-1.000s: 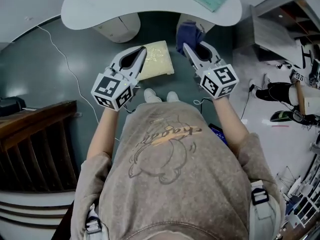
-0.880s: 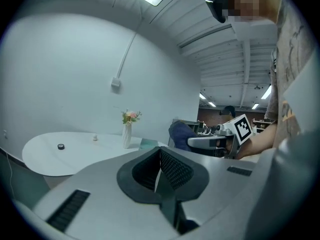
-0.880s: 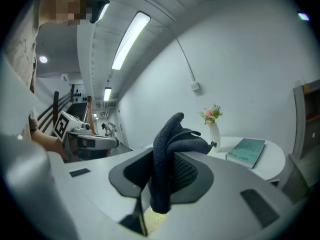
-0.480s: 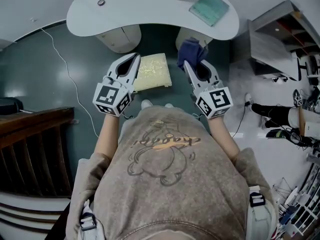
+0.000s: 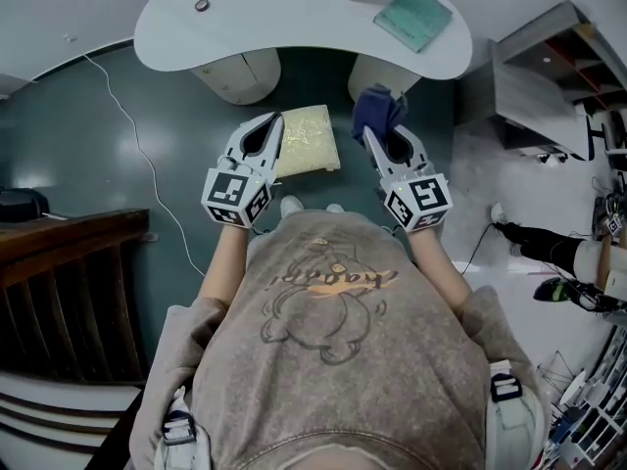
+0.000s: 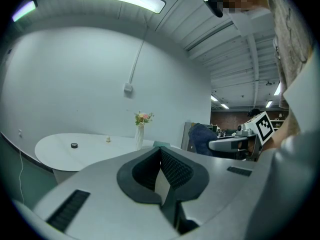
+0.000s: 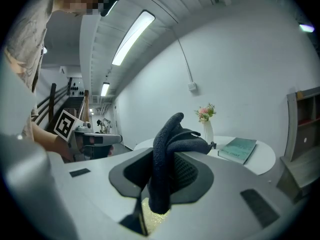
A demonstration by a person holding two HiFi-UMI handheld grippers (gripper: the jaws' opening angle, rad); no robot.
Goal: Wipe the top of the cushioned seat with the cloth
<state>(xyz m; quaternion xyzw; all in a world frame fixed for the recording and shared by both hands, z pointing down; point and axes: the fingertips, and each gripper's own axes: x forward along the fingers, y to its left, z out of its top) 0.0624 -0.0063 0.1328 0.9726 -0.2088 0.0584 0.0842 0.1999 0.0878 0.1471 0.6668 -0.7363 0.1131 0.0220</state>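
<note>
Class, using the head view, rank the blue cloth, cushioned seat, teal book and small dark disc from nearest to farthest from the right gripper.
1. blue cloth: held in the right gripper.
2. cushioned seat: just left of it, lower down.
3. teal book: ahead on the white table.
4. small dark disc: table's far left.

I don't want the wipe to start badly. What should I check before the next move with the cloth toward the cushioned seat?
1. Grip on the cloth: ok, it is pinched between the jaws of the right tool.
2. The left tool free: ok, its jaws are together with nothing between them.
3. Top of the cushioned seat free of objects: ok, nothing lies on it.
4. Cloth over the seat: not ok, in the head view it hangs off the seat's right side.
5. Cloth spread for wiping: not ok, it is bunched.
6. Where the seat is dirty: cannot tell.
</note>
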